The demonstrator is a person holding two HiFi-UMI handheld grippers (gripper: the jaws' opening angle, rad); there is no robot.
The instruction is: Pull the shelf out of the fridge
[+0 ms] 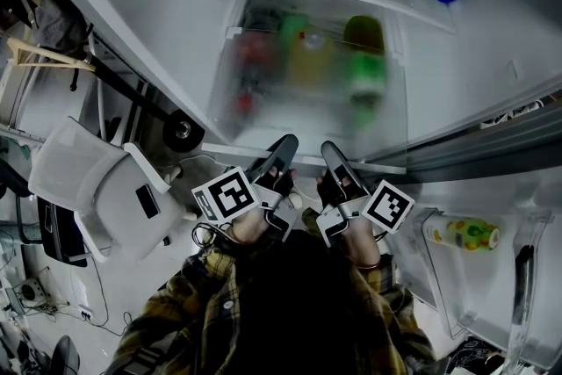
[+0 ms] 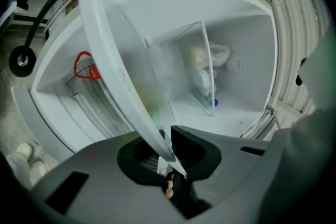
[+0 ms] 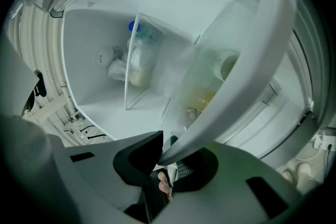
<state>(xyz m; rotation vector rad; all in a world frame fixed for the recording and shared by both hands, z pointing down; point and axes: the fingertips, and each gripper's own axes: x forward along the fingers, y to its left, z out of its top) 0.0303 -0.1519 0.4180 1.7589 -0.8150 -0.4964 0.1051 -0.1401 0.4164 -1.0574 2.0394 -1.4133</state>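
Fridge (image 1: 158, 22) stands open below the person, with the frosted shelf (image 1: 307, 101) seated in the cabinet and its white front rim (image 1: 391, 164) at the opening's near edge. The rim, the shelf's long axis, runs from side wall to side wall, crosswise to both tools. The pane reaches straight ahead of them towards the back wall, so the coming pull looks to be straight back towards the person. The left gripper (image 1: 286, 145) and right gripper (image 1: 331, 149) are level and side by side, flanking the rim's middle, neither nearer, each clamped on the rim. Bottles (image 1: 364, 57) show through the frosting, possibly resting on the shelf.
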